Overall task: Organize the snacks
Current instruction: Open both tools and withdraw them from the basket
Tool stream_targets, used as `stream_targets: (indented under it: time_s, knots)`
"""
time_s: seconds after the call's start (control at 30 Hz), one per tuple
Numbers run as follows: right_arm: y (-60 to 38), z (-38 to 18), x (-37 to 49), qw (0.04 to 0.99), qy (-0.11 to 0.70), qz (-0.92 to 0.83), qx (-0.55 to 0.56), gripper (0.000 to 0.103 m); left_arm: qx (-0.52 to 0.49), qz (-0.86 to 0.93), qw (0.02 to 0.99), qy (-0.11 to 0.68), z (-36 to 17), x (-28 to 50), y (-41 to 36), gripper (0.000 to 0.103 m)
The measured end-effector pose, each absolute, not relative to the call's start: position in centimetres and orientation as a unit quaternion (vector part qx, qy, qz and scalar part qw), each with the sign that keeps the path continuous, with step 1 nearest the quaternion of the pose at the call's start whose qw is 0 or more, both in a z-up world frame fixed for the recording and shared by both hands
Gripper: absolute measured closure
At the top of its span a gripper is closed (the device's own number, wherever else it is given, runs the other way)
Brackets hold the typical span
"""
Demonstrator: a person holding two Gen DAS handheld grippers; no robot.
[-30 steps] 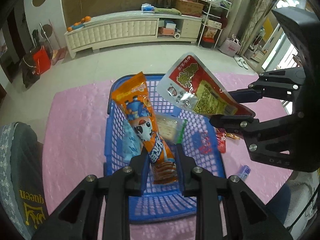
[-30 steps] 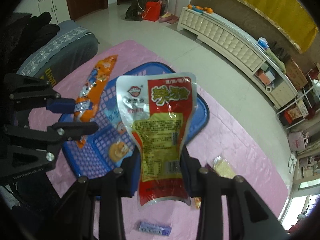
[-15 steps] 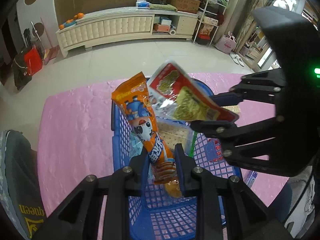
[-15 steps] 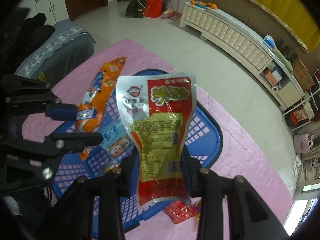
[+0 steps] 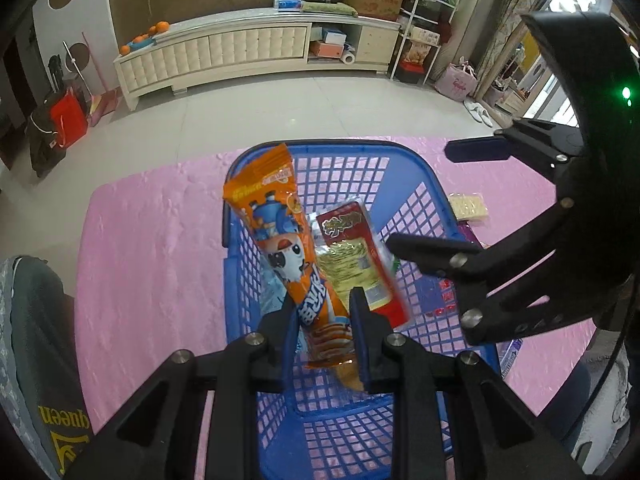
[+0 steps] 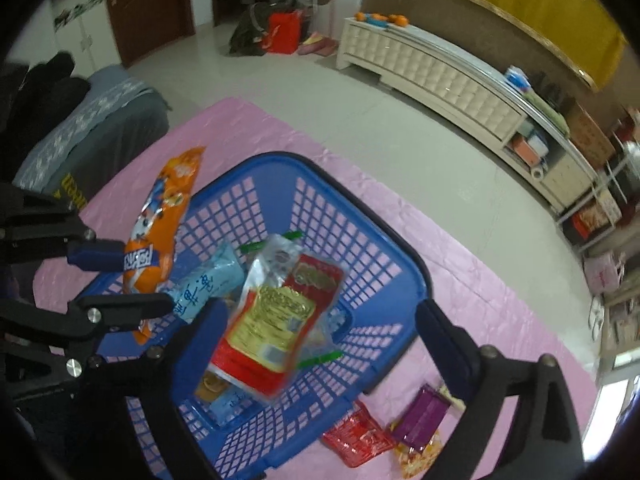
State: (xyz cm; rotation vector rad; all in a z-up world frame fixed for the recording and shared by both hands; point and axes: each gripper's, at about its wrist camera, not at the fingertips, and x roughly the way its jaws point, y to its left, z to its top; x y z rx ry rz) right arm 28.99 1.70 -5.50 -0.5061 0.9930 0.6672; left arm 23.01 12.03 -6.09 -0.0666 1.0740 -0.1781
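Observation:
A blue plastic basket [image 5: 436,200] [image 6: 412,276] stands on a pink cloth. My left gripper [image 5: 322,320] [image 6: 120,280] is shut on an orange snack packet [image 5: 280,236] [image 6: 160,232] and holds it upright over the basket. My right gripper [image 6: 320,336] [image 5: 420,196] is open wide above the basket. A red and silver pouch [image 6: 276,320] [image 5: 356,264], blurred, is inside the basket below it, free of the fingers. A light blue packet [image 6: 208,284] lies under it.
Loose snacks lie on the pink cloth [image 6: 472,288] right of the basket: a red packet [image 6: 356,440], a purple one [image 6: 420,420], a pale cracker pack [image 5: 468,208]. A grey cushion [image 5: 36,344] is at the left. A white cabinet [image 5: 248,48] stands far back.
My right gripper has opened and let go of the red and silver pouch, which has dropped into the basket. The left gripper still holds the orange packet.

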Motion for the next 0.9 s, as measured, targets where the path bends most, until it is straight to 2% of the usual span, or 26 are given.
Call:
stream_targets:
  time_s: [0.5,0.77,0.8,0.83,0.87,0.9]
  knots:
    - [-5.4,-5.0,29.3,0.836,0.477,0.242,-0.124,0.006,-0.003,-0.119,0.851,0.511,-6.3,24.7,7.9,0.081]
    - [-7.7,-5.4,29.2,0.847,0.468,0.226,-0.110,0.006,0.003,-0.134,0.845,0.518,-7.4,26.4,6.3,0.081]
    - [-8.0,-5.4,29.0,0.849,0.465,0.225,-0.110,0.006,0.004,-0.138,0.845,0.517,-7.4,26.7,6.0,0.074]
    - [-8.3,-5.6,29.1,0.850,0.464,0.222,-0.112,0.006,0.009,-0.138,0.846,0.515,-7.4,26.9,6.0,0.060]
    - [-8.5,-5.6,29.1,0.851,0.464,0.220,-0.111,0.006,0.016,-0.130,0.849,0.512,-7.4,27.1,6.0,0.055]
    - [-8.8,-5.6,29.1,0.853,0.463,0.216,-0.108,0.006,0.020,-0.123,0.851,0.510,-7.4,27.4,6.0,0.045]
